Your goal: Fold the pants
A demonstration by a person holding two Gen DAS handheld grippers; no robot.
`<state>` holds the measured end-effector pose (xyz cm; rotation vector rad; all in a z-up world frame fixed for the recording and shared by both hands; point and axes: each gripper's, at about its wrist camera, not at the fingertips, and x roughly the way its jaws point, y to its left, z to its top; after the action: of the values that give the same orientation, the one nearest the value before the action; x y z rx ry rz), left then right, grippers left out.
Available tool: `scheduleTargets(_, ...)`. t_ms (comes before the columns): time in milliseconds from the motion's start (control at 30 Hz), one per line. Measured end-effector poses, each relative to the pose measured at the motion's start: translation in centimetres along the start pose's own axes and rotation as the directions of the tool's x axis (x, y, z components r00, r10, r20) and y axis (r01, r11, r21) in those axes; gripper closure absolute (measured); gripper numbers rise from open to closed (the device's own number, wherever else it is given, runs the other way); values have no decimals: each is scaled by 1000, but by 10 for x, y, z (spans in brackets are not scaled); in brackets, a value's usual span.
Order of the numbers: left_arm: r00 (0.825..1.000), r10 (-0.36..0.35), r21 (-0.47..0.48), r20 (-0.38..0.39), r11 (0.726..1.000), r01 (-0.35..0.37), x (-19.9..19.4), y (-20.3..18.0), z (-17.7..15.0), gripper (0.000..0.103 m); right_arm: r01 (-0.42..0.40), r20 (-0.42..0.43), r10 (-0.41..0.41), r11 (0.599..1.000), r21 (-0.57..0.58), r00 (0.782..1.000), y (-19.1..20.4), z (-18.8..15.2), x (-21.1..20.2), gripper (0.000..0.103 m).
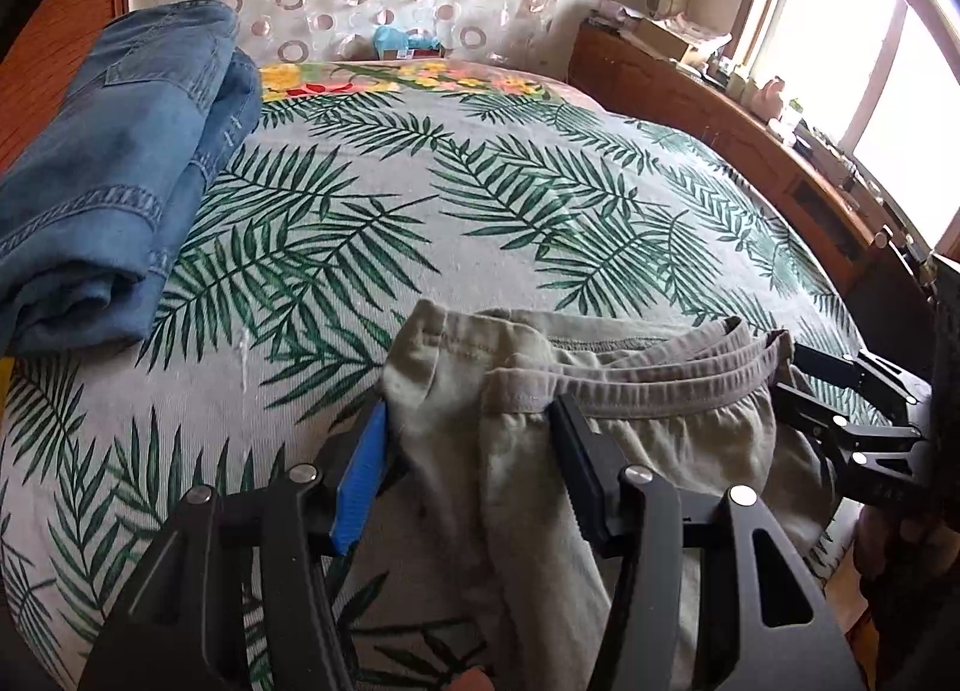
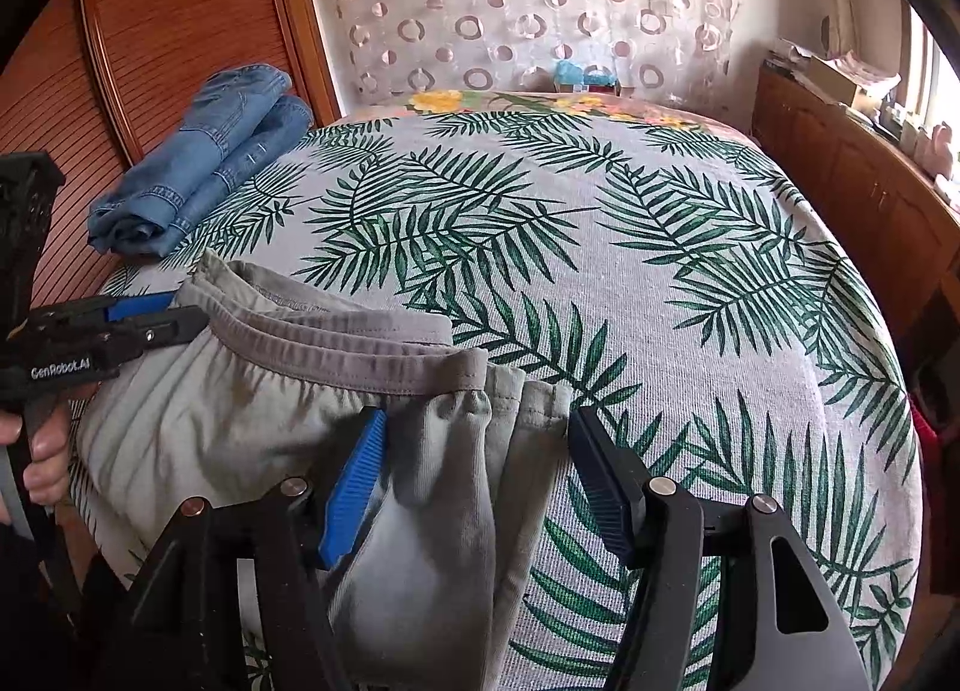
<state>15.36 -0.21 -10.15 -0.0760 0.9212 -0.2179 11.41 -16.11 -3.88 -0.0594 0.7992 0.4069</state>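
Pale grey-green pants (image 1: 648, 445) lie at the near edge of the bed, their grey elastic waistband (image 1: 648, 379) facing the far side. They also show in the right wrist view (image 2: 240, 409). My left gripper (image 1: 468, 421) is open, its jaws standing wide on either side of the pants' left waist corner. My right gripper (image 2: 474, 439) is open, its jaws wide around the right waist corner. Each gripper shows in the other's view, the right gripper (image 1: 798, 391) at the right end of the waistband and the left gripper (image 2: 174, 310) at the left end.
The bed carries a palm-leaf cover (image 1: 480, 199). Folded blue jeans (image 1: 120, 181) lie at its far left, also in the right wrist view (image 2: 204, 163). A wooden cabinet (image 1: 750, 121) runs along the right under a window. A wooden wardrobe (image 2: 180, 31) stands left.
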Motion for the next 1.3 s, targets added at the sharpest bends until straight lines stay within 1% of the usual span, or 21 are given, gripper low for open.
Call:
scheduleTargets(100,1000,-9,6,-15,1000,9,2,1,5,46,-4,0,4,1000,-1,1000,0,-1,0,38)
scheduleTargets(167,999,-28,3,-22,1000,28,2,4,6,46,-15,2,15,1000,2,1000,-1,-1,-1,38)
scheduleTargets(267,999,-53,-1,-7,999,53,0,8,3,46,-30,0,30,1000,4,1000,-4,-1,-2,39)
scheduleTargets(300,998,-60,-5,1,998,60,-1,9,1,48,-31,0,31,1000,1,1000,-4,-1,-2,42)
scheduleTargets(333,998,-66,-9,6,998,66,-2,9,0,50,-31,0,31,1000,0,1000,-5,-1,-3,49)
scheduleTargets(367,997,-73,-11,9,997,73,-2,9,0,55,-36,0,36,999,2,999,-5,0,-3,52)
scheduleTargets(433,996,-90,-9,9,996,90,-3,8,-2,65,-59,-1,59,998,9,998,-7,1,-2,65)
scheduleTargets(467,994,-108,-10,8,994,108,-3,7,-4,73,-65,-2,65,998,11,998,-7,1,-2,67)
scheduleTargets(500,993,-121,-12,13,993,121,-4,6,-5,80,-74,-4,74,997,16,997,-8,1,-2,78)
scheduleTargets(533,992,-127,-10,18,992,127,-5,5,-7,83,-96,-7,97,995,24,995,-9,1,-1,87)
scheduleTargets(567,991,-129,1,31,992,129,-9,3,-8,86,-116,-7,116,993,32,993,-9,1,-1,90)
scheduleTargets(600,990,-131,11,47,991,131,-14,0,-9,86,-118,-1,118,993,29,993,-9,0,-2,92)
scheduleTargets(767,984,-129,40,120,991,125,-43,-11,-11,88,-136,43,135,990,36,990,-11,-1,-12,94)
scheduleTargets(867,979,-117,63,168,992,108,-63,-20,-10,88,-144,85,141,989,29,986,-11,0,-27,94)
scheduleTargets(1067,967,-104,95,234,992,84,-92,-32,1,88,-149,157,147,989,2,977,-11,8,-55,94)
scheduleTargets(1300,950,-94,117,298,991,61,-115,-36,16,88,-138,211,147,989,-55,966,-5,25,-76,94)
